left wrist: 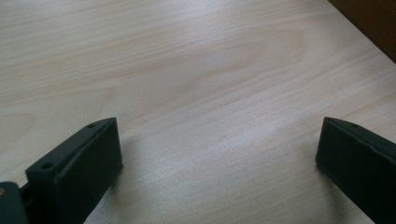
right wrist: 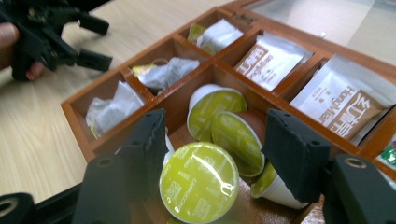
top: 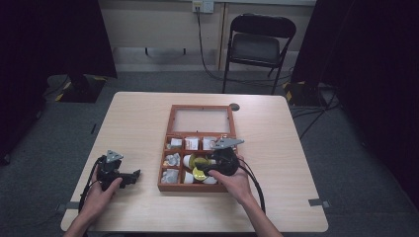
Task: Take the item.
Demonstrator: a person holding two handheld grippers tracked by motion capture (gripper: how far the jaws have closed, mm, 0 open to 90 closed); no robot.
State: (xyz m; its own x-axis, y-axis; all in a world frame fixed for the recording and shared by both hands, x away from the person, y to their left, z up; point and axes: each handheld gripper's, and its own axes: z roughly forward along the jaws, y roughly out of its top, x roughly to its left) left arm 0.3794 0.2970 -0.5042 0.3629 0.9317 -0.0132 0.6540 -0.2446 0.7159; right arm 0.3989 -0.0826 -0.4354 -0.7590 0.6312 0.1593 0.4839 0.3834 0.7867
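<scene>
A wooden compartment box (top: 161, 183) stands at mid-table with its glass lid (top: 201, 120) folded back flat. My right gripper (top: 203, 168) reaches into its middle near compartment and is shut on a green-lidded coffee capsule (right wrist: 198, 183). Other green capsules (right wrist: 212, 111) lie behind it in the same compartment. The box wall (right wrist: 78, 113) runs along the left of these. My left gripper (top: 132, 177) rests on the table left of the box, open, with bare wood between its jaws (left wrist: 219, 158). It also appears at the top left of the right gripper view (right wrist: 51, 39), held by a hand.
White wrapped packets (right wrist: 112, 105) fill the box's left column, and brown-and-white sachets (right wrist: 271, 58) the far row. A black folding chair (top: 257, 44) stands behind the table. A small dark disc (top: 234, 106) lies by the lid's far right corner. Cables trail from both grippers.
</scene>
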